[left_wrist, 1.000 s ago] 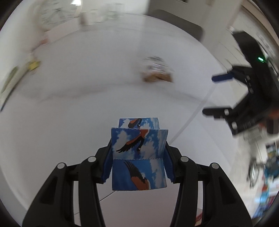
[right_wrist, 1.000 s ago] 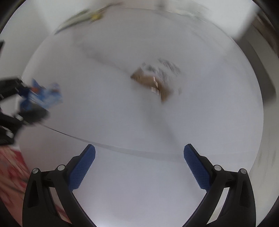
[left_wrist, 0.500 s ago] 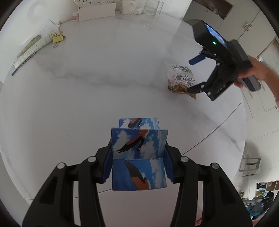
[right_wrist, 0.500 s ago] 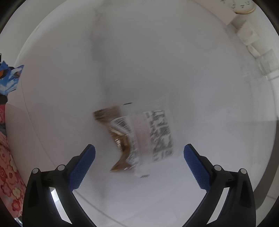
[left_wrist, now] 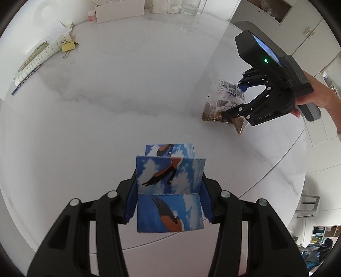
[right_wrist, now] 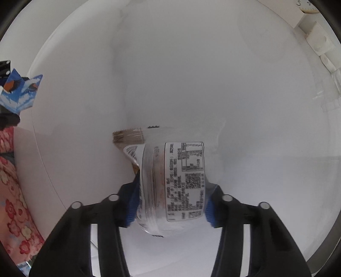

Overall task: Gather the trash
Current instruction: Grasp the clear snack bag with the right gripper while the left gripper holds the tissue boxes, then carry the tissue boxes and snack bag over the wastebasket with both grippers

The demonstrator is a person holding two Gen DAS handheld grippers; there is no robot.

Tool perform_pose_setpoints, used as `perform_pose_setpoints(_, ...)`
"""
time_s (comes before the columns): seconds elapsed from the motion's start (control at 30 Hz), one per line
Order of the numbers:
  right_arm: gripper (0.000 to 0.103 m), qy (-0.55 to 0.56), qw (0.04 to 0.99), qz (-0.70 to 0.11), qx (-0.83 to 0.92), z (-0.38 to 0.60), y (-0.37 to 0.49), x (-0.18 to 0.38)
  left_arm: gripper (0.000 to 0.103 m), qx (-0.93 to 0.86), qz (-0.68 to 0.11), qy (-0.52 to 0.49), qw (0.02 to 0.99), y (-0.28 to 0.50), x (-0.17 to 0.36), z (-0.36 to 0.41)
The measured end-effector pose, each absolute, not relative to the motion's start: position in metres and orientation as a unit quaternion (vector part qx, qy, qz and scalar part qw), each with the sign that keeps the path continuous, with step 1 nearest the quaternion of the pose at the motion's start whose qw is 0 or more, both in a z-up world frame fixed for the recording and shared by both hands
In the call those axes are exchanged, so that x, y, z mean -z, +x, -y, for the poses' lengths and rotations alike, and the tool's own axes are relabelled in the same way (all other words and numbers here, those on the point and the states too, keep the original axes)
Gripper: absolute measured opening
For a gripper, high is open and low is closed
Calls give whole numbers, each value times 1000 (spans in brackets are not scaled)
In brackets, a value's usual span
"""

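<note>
My left gripper [left_wrist: 169, 198] is shut on a blue packet with a bird print [left_wrist: 170, 176], held above the white marble table [left_wrist: 106, 106]. The same packet [right_wrist: 21, 93] shows at the left edge of the right wrist view. A clear snack wrapper [right_wrist: 183, 176] with a white printed label and brown crumbs lies near the table's right edge. My right gripper [right_wrist: 170, 208] points down over it. Its jaws are closing, and the blue pads [right_wrist: 132, 204] press the wrapper's sides. In the left wrist view, the right gripper [left_wrist: 232, 100] straddles the wrapper [left_wrist: 226, 93], with a hand [left_wrist: 319, 100] on its handle.
Papers and a yellow note [left_wrist: 68, 45] lie at the table's far left. A white card [left_wrist: 119, 10] and a glass [left_wrist: 189, 6] stand at the back. The table's curved edge [left_wrist: 294, 149] runs near the wrapper. White cabinets [left_wrist: 309, 32] stand beyond. Floral cloth [right_wrist: 12, 191] shows at lower left.
My right gripper swung over the wrapper, came down on it, and its wide jaws closed in on its sides. The left gripper kept its hold on the blue packet and drifted slightly.
</note>
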State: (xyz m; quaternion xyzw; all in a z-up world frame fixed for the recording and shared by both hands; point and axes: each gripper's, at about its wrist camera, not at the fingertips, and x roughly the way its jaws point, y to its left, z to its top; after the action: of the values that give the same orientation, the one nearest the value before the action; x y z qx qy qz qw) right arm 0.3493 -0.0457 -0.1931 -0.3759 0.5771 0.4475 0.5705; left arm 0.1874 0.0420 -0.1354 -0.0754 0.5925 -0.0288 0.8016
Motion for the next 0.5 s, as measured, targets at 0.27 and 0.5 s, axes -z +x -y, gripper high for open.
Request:
perform_pose_setpoints(0.27,36,-349,605,-582,-416,32,337,176,48,21,-580,-74,811,182,126,-49)
perform_pose_setpoints(0.5,36,-214,689,-582,-375,29,318,140,48,13,-567,-65,821,161,111,-58)
